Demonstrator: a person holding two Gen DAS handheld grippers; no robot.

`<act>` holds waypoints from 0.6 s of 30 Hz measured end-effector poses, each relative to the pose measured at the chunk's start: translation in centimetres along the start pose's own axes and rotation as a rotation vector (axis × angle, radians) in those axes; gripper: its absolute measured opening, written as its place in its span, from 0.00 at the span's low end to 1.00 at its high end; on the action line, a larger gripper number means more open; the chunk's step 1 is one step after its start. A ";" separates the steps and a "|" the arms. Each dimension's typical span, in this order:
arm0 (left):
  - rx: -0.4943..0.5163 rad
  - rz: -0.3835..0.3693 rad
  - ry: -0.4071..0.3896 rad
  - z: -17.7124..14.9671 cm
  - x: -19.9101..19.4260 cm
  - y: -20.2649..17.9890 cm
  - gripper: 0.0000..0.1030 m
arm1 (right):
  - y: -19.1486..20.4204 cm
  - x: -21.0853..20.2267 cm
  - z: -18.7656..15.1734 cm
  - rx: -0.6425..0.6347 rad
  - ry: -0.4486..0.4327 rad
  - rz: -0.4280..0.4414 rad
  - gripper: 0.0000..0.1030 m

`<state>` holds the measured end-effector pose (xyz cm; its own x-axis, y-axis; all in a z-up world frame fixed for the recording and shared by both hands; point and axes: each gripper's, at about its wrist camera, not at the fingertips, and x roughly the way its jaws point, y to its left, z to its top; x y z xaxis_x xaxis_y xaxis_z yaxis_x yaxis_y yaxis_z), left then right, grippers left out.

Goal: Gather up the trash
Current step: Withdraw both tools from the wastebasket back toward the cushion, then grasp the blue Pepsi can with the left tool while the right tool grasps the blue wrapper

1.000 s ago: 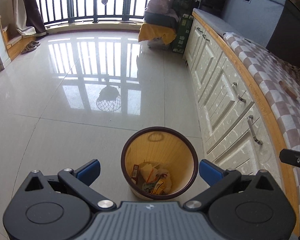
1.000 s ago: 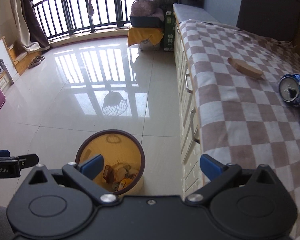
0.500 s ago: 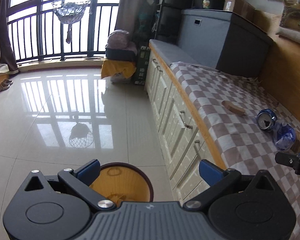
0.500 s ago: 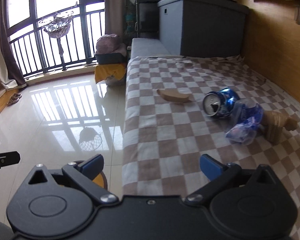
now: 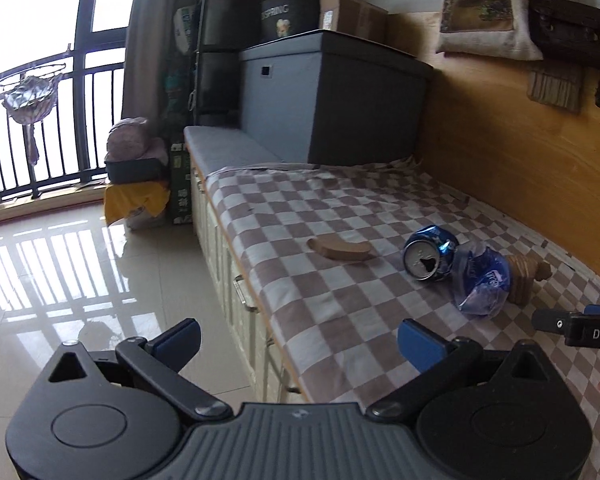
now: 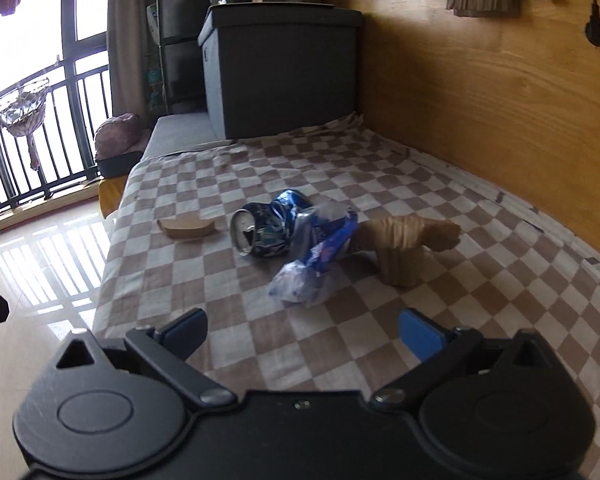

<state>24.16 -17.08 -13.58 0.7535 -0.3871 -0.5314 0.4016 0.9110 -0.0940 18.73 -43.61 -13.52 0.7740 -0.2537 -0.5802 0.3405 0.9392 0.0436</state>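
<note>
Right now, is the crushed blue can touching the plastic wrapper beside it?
Touching. In the right wrist view the plastic wrapper lies against the crushed blue can, its edge overlapping the can's side with no checkered cloth showing between.

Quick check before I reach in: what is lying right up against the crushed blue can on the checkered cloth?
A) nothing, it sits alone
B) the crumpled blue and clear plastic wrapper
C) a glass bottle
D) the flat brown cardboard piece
B: the right wrist view shows the plastic wrapper pressed against the side of the crushed can, while the flat cardboard piece lies apart from it on the checkered cloth.
</note>
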 end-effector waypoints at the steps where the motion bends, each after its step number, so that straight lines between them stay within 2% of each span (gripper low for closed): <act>1: 0.005 -0.018 -0.003 0.2 0.8 -0.6 1.00 | -0.5 0.3 0.0 0.010 -0.004 -0.008 1.00; 9: 0.072 -0.112 0.028 1.4 7.5 -5.0 1.00 | -3.2 3.7 0.6 0.096 -0.036 -0.028 1.00; 16: 0.094 -0.151 0.045 3.1 12.7 -7.5 1.00 | -4.1 7.7 1.7 0.230 -0.040 0.025 1.00; 18: 0.077 -0.182 0.065 3.8 14.4 -7.7 1.00 | -4.0 8.8 1.9 0.255 -0.037 0.042 1.00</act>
<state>33.90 -30.21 -17.35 0.6305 -0.5320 -0.5652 0.5686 0.8123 -0.1304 25.16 -50.04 -17.23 0.8076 -0.2288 -0.5435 0.4279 0.8616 0.2731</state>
